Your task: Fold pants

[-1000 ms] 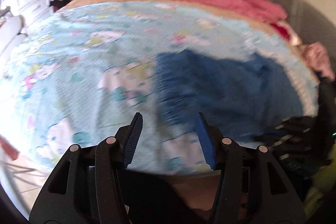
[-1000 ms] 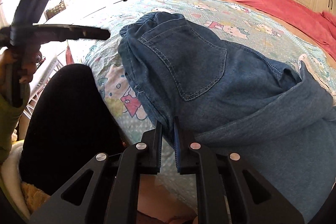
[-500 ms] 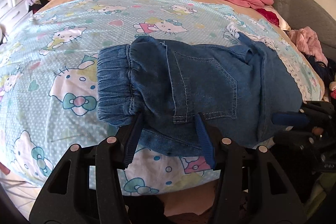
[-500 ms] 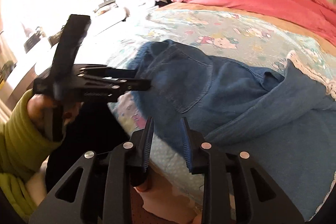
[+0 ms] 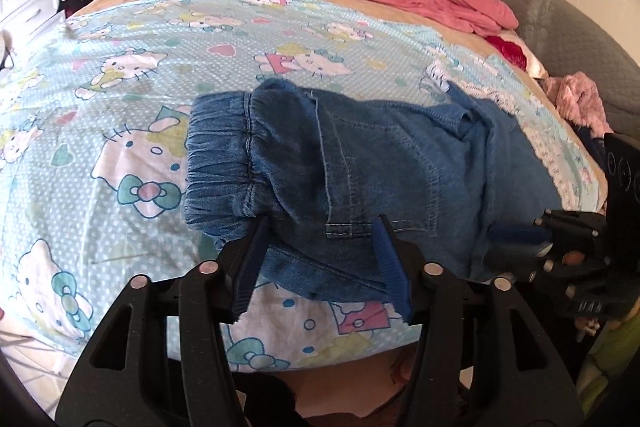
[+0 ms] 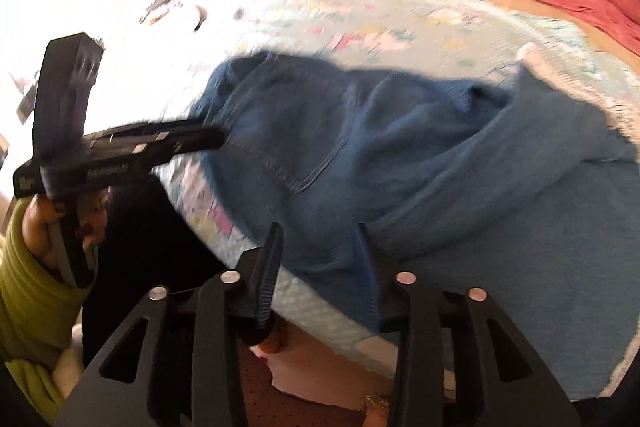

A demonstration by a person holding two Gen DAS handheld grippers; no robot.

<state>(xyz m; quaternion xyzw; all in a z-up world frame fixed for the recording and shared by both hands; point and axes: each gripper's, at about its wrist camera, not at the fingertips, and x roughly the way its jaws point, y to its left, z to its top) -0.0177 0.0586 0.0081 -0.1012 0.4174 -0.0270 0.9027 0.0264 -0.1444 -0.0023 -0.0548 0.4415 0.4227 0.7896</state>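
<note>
Meanwhile, a folded pair of denim pants [image 5: 360,171] lies near the front edge of a bed [image 5: 132,115] covered in a cartoon-cat sheet, elastic waistband to the left in the left wrist view. Both claws are letting go: the left claw [image 5: 320,263] is spreading apart with nothing pressed between its pads, and the right claw [image 6: 318,275] is opening too (that view is blurred). Denim this soft looks limp yet fairly heavy; seams, waistband and folded edges likely offer the firmest hold.
</note>
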